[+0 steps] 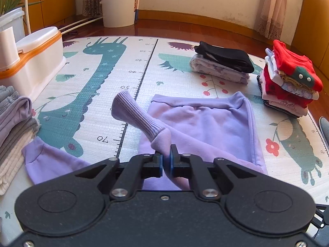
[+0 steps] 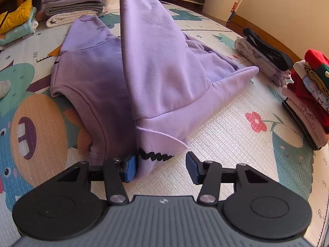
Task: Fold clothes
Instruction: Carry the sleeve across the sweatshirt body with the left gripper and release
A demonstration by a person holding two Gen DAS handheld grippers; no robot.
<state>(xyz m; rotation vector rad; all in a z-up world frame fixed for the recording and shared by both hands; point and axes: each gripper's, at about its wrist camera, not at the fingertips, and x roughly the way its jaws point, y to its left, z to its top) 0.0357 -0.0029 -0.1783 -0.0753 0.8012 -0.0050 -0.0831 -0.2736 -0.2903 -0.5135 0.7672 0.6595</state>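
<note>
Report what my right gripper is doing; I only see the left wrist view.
Observer: The right gripper has its jaws open; the purple sweatshirt has an edge between them, not pinched.
Operator: Say where the collar lies.
Observer: The ribbed collar lies on the play mat, left of that gripper.
Operator: Name any pile I'm missing.
Observer: A yellow garment tops a small stack at the view's upper left.
</note>
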